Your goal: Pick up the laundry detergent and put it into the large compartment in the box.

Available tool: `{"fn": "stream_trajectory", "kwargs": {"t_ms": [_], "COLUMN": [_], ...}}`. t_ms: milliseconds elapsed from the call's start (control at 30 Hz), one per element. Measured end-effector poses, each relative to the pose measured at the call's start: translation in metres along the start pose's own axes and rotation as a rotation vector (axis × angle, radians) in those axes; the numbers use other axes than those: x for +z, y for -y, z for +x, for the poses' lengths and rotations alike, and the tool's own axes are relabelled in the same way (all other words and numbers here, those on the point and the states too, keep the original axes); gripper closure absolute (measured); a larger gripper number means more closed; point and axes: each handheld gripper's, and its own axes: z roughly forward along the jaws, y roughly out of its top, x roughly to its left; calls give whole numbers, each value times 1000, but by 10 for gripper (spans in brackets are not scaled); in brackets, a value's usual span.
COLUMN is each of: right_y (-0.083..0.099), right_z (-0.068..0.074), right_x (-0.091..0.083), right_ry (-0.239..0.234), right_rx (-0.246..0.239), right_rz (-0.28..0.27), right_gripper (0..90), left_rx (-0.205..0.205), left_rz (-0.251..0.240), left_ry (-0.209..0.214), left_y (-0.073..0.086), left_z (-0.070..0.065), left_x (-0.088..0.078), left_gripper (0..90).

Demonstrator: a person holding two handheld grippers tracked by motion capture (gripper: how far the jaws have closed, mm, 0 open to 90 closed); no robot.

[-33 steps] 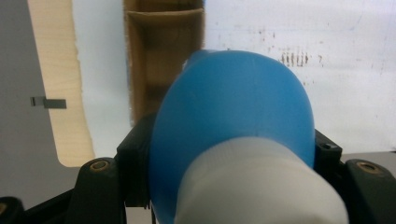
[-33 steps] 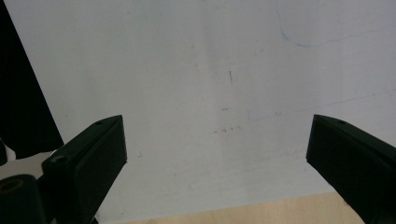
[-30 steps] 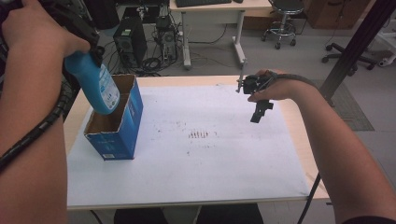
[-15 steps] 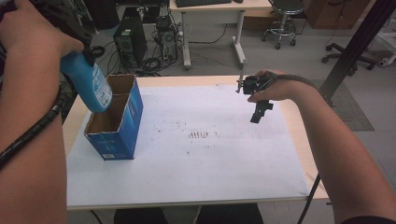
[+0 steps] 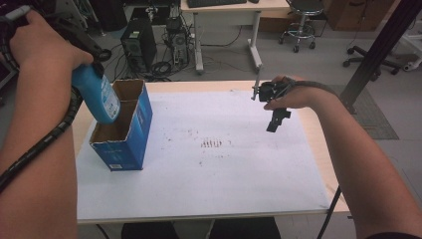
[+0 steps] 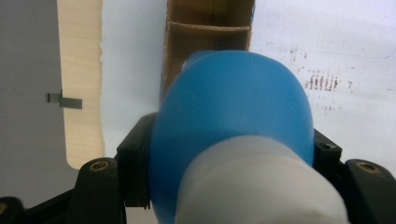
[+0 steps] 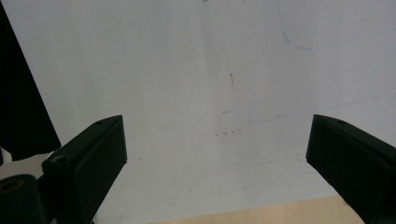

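At the left of the high view, the left gripper is clamping a blue bottle near its white cap and holding it tilted, base down, over the open top of the blue cardboard box, so the step in hand looks like putting the bottle into the box. The right gripper is hanging at the upper right over the white sheet, its jaws spread wide and holding nothing. The next move is probably calling for a straighter bottle, its base lined up with one compartment beside the cardboard divider, before lowering.

White sheet on wooden table, desk and office chairs beyond
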Motion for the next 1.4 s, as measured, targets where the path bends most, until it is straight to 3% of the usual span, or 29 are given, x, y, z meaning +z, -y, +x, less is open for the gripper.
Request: {"fn": "stream_trajectory", "kwargs": {"t_ms": [633,1400], "right_y": [-6,-8], "right_z": [1,3], "right_x": [2,1], "right_ry": [-1,8], "right_rx": [-6,-15], "right_rz": [2,-2], "right_gripper": [51,51], "left_rx": [5,20], "left_rz": [17,42], "left_ry": [-6,2], "left_y": [-4,-3], "left_z": [8,8], "left_x": [33,90], "left_gripper": [363,364]}}
